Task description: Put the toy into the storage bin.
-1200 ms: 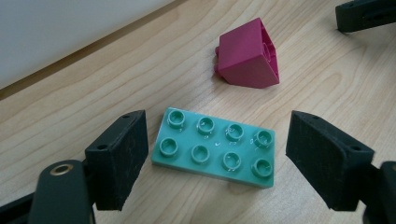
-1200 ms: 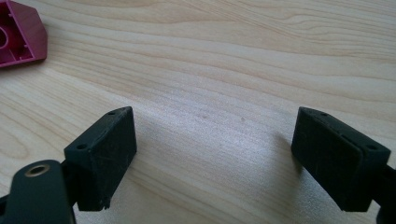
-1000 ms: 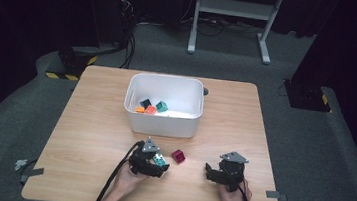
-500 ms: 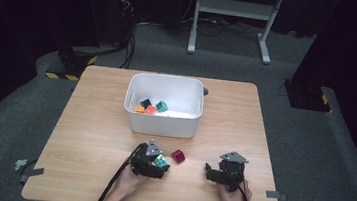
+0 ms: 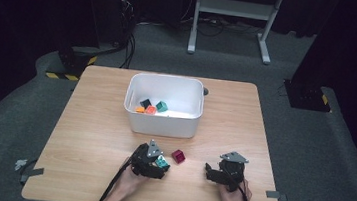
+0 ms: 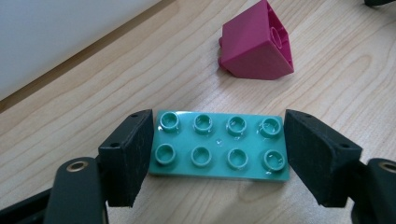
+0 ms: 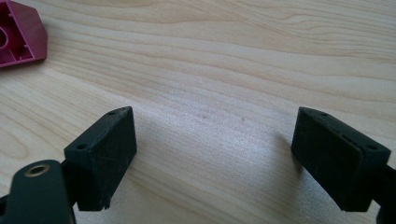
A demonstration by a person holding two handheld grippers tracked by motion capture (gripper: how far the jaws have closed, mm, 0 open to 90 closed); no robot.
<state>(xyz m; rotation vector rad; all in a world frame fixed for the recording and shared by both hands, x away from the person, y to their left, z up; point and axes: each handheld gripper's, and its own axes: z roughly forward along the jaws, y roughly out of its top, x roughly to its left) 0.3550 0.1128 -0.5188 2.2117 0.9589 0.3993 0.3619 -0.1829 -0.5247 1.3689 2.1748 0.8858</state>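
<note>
Left gripper (image 6: 219, 149) sits low on the wooden table (image 5: 92, 136), in front of the white plastic bin (image 5: 161, 121). Its jaws have just been closing and now bracket the flat teal eight-stud plastic brick (image 6: 218, 145) end to end, left pad touching and right pad meeting the far end, likely gripping it to lift toward the bin. A magenta sloped plastic brick (image 6: 257, 46) lies just right of the teal one, free. Right gripper (image 7: 224, 158), farther right of the bin, rests with jaws apart, nothing between, probably waiting.

High view overhead, both gripper views close, sharing magenta brick (image 5: 178, 156)
</note>
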